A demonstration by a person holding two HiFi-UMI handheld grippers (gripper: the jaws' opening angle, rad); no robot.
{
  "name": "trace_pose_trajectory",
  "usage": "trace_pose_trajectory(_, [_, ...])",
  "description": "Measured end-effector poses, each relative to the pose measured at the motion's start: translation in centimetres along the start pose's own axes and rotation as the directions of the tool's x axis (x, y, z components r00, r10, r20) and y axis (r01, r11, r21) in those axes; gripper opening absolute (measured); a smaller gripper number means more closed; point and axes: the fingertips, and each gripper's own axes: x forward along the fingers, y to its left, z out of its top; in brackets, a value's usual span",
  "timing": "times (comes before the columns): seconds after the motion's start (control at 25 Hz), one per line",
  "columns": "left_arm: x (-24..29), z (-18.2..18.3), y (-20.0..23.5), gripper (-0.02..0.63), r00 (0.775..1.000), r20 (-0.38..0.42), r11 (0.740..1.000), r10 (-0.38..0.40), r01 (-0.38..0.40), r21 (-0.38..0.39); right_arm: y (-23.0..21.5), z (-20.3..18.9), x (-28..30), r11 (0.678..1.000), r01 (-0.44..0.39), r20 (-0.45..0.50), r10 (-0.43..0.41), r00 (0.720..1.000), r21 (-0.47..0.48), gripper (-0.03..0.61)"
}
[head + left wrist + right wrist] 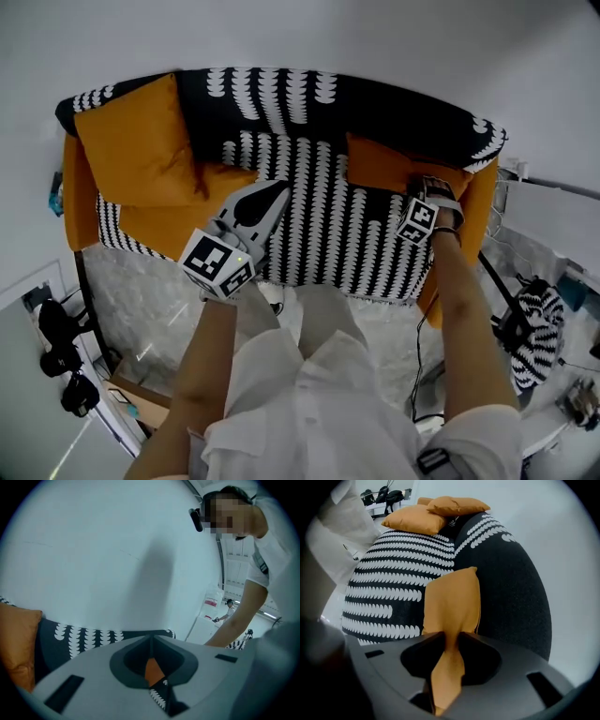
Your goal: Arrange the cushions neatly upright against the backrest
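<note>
**Three orange cushions on the sofa, one in my right gripper**

The orange sofa [79, 197] wears a black cover with rows of white scallops [319, 206]. Two square orange fabric cushions sit at its left end. The big one [139, 141] is propped in the corner against the backrest, and a second [173, 230] lies flat on the seat just below it. My left gripper [277, 194] hangs over the seat at the flat cushion's edge, jaws pressed together on nothing. A black-and-white striped bundle [539, 323] lies on the floor to the right of the sofa. At the right end, my right gripper [451, 637] pinches an edge of the third orange cushion [452, 599]. That cushion sits where the seat meets the backrest. Its long axis runs along the backrest, pointing away from the jaws toward the other two.
</note>
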Motion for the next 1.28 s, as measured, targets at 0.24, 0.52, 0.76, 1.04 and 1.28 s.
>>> trace_pose_trajectory(0.24, [-0.7,1.3,0.0,0.031,1.000,0.022,1.000,-0.006,0.006,0.002,-1.8,-0.3,-1.3,0.996,-0.023,-0.012,0.025,1.000,0.088,0.083])
trace_pose_trajectory(0.52, [-5.5,4.4,1.1,0.031,0.996,0.085,1.000,0.023,-0.023,0.004,-3.9,6.3,-7.3,0.947,-0.057,0.136,0.014,0.991,0.317,0.166])
trace_pose_trajectory(0.76, [-11.9,6.5,4.0,0.029,0.985,0.148,0.996,0.093,-0.093,-0.007,-5.3,18.4,-14.5,0.851,-0.240,0.385,0.048,0.922,0.467,0.185])
trace_pose_trajectory(1.04, [-21.2,7.2,9.2,0.031,0.958,0.199,0.979,0.204,-0.197,-0.054,-7.4,33.8,-22.6,0.818,-0.382,0.600,0.058,0.798,0.429,0.206])
trace_pose_trajectory(1.28, [-30.3,7.0,15.3,0.031,0.926,0.217,0.951,0.308,-0.297,-0.082,-8.3,46.6,-27.6,0.761,-0.537,0.745,0.109,0.659,0.363,0.218])
